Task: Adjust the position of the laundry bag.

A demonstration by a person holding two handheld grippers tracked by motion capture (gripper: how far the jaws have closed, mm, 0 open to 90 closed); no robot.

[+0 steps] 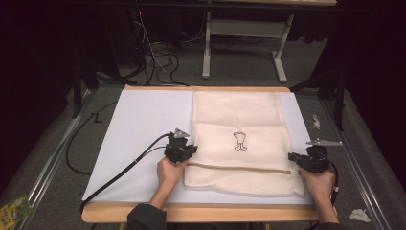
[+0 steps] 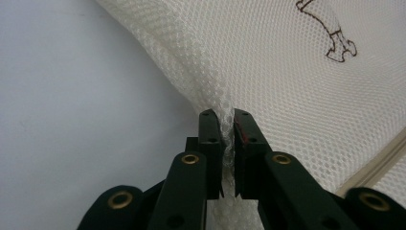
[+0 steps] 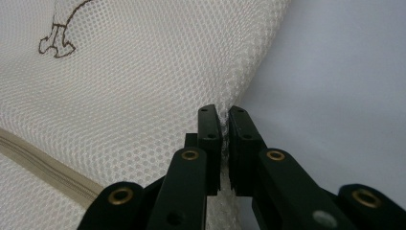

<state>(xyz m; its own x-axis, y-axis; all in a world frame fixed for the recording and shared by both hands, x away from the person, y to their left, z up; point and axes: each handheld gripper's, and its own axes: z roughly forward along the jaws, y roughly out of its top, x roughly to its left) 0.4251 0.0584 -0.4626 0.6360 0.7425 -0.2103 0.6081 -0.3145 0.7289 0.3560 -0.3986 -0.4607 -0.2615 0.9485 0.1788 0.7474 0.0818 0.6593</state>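
We see a cream mesh bag (image 1: pixel 239 139) lying flat on the white mat (image 1: pixel 143 129) that covers the desk (image 1: pixel 191 213), on the right half of the mat and reaching from its far edge almost to the near one. A small brown outline print (image 1: pixel 240 142) sits near the middle of the bag, and a tan zipper (image 1: pixel 237 168) runs across it close to the near end.

Our left tongs (image 1: pixel 187 152) meet the bag's left edge just above the zipper line. In the left gripper view the left tongs (image 2: pixel 228 125) are closed on a pinch of the mesh (image 2: pixel 268 72): the netting bunches between the two black pads and pulls into a small peak at their tips. The print (image 2: pixel 332 33) shows at the upper right and a strip of zipper (image 2: pixel 378 163) at the lower right.

Our right tongs (image 1: pixel 298 158) sit at the bag's right edge, level with the zipper's end. In the right gripper view the right tongs (image 3: pixel 224 120) are likewise clamped on the hem, with the mesh (image 3: pixel 143 81) spreading away to the left, the zipper (image 3: pixel 48 165) low at the left, and bare mat (image 3: pixel 344 86) to the right.

Both hands rest low over the desk's near part, one at each side of the bag.
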